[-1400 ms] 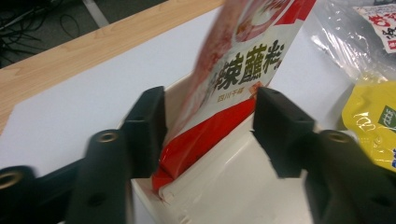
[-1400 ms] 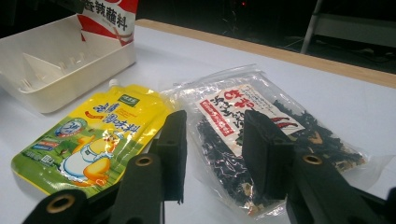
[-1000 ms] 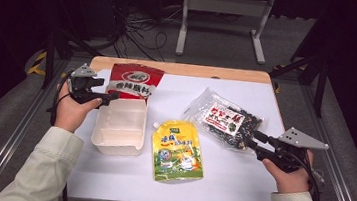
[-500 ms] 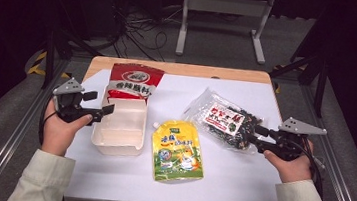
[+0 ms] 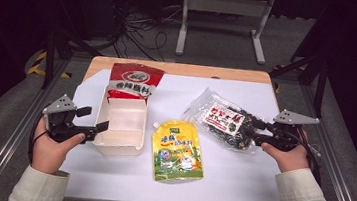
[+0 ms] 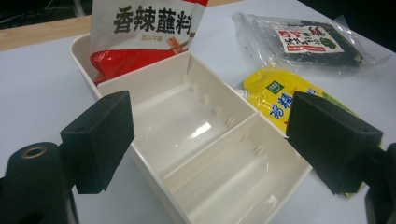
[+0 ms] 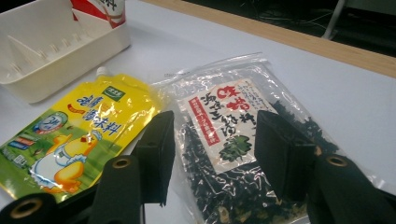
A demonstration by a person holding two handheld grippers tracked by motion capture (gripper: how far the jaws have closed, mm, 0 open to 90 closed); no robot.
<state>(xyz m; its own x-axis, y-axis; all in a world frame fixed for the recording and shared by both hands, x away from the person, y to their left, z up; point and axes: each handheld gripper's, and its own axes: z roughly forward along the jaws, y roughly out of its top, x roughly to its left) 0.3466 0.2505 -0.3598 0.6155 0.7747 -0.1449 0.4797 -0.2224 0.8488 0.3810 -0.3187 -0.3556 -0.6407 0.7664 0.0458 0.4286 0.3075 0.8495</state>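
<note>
Here, both tools gape wide: left tool (image 5: 97, 124) at the tray (image 5: 117, 147), right tool (image 5: 250, 128) likely about to pinch the seaweed bag (image 5: 220, 119).

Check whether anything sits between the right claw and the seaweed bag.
Nothing visible does. The right claw hangs open directly over the seaweed bag, jaws straddling its label. The yellow pouch lies off to one side.

Bright overhead light on the white table (image 5: 238, 182), dark surroundings, soft blurry frames.
</note>
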